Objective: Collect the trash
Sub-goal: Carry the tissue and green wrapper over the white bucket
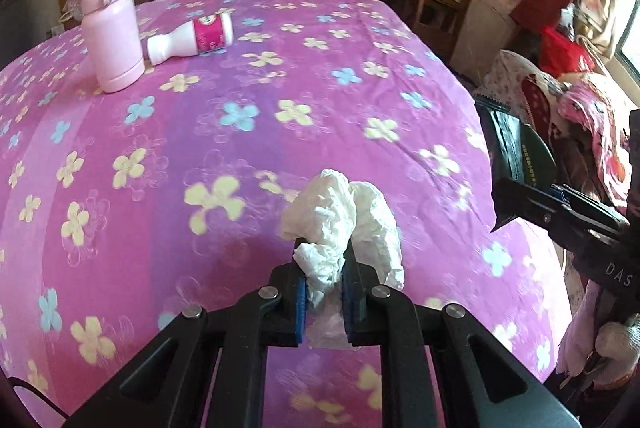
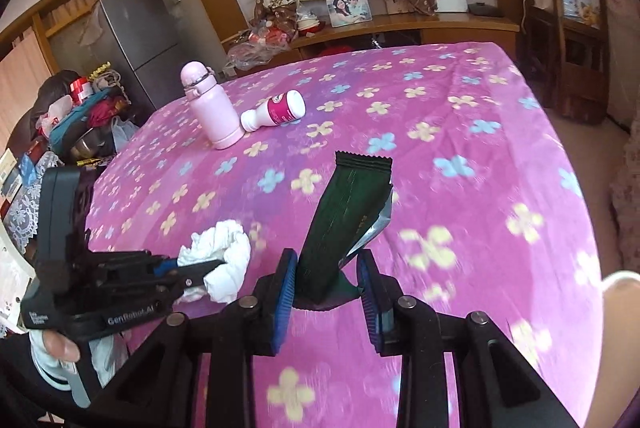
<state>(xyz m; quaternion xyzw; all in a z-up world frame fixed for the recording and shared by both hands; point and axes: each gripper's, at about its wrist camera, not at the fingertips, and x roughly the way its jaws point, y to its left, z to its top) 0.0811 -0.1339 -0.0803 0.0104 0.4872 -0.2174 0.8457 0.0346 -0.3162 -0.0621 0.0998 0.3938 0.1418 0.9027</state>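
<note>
Trash is in hand: left gripper (image 1: pixel 324 280) clamps tissue (image 1: pixel 340 224), right gripper (image 2: pixel 326 292) clamps wrapper (image 2: pixel 344 224); next, find a bin.

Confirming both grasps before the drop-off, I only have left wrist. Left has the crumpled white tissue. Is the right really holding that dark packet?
Observer: Yes. The right gripper has its fingers shut on the lower end of the dark green foil wrapper, serrated end up.
Operator: Wrapper intact?
Observer: No, it is torn open along one side; the silver lining shows there.
Operator: What's past the far left corner?
Observer: A grey refrigerator stands beyond the pink flowered cloth.
</note>
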